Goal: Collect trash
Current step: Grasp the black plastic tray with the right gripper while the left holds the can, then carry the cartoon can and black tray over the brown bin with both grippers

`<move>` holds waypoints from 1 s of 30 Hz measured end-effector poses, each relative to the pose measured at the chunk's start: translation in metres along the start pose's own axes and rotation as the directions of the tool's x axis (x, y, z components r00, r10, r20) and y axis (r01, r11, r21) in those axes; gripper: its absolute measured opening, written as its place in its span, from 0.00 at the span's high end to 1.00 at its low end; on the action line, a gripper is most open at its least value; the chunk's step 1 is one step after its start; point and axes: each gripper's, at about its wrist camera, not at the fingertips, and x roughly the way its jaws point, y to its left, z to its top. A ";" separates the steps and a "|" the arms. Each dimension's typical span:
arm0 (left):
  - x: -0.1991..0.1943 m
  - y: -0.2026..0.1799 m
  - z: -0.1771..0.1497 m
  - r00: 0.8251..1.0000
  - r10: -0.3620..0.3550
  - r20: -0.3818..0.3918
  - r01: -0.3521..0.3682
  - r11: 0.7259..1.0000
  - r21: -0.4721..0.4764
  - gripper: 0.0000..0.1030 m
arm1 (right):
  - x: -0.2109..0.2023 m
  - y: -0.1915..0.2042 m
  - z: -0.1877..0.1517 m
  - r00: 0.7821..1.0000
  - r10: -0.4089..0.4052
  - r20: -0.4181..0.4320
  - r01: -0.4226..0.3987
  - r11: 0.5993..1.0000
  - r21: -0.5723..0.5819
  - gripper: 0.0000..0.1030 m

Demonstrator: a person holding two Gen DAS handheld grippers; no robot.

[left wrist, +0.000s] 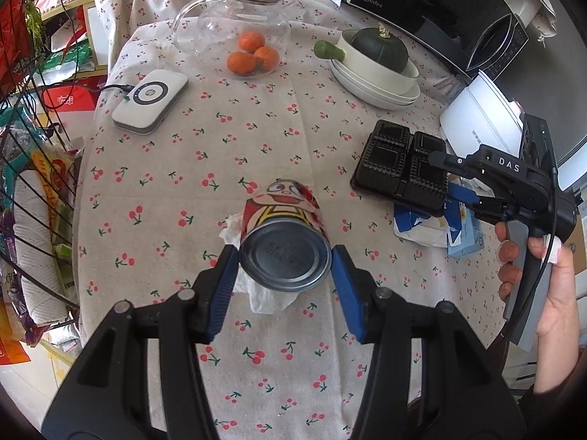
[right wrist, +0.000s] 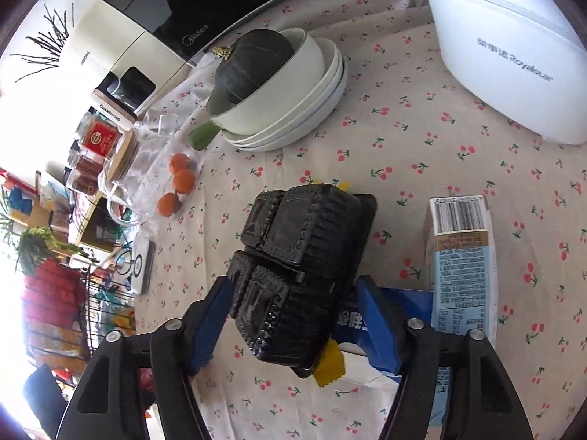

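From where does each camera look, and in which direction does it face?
Left wrist: sits on the left gripper, faces forward across the table, at the can between its fingers; the right hand shows.
Right wrist: sits on the right gripper, faces the black tray between its fingers.
Shared: black tray, squash, oranges.

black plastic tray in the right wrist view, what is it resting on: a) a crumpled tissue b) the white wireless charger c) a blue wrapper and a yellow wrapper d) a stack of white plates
c: the black plastic tray lies over a blue wrapper, with a yellow wrapper poking out at its near edge, between the open fingers of the right claw.
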 end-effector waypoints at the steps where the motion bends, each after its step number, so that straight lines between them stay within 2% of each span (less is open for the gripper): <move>1: 0.001 0.000 0.000 1.000 0.005 -0.001 -0.005 1.000 -0.004 0.48 | 0.002 0.001 0.000 1.000 0.012 -0.011 -0.012 1.000 0.004 0.53; 7: -0.001 0.001 0.003 1.000 0.016 0.020 -0.016 1.000 -0.016 0.48 | -0.001 0.008 -0.006 0.999 0.048 0.006 -0.047 0.999 -0.018 0.60; 13: -0.025 0.001 0.009 0.995 -0.032 0.093 0.035 0.999 -0.027 0.48 | -0.032 0.020 -0.011 0.997 0.071 0.039 -0.068 0.996 -0.061 0.66; 17: -0.036 -0.002 0.010 0.991 -0.070 0.117 0.075 0.997 -0.032 0.48 | -0.058 0.030 -0.019 0.996 0.067 0.050 -0.062 0.992 -0.106 0.66; 24: -0.046 -0.025 -0.002 0.989 -0.089 0.118 0.085 0.996 0.037 0.48 | -0.107 0.031 -0.049 0.996 0.044 0.074 -0.032 0.986 -0.166 0.66; 30: -0.051 -0.047 -0.017 0.990 -0.099 0.105 0.088 0.991 0.101 0.48 | -0.147 0.009 -0.076 0.993 0.023 0.114 -0.006 0.988 -0.153 0.66</move>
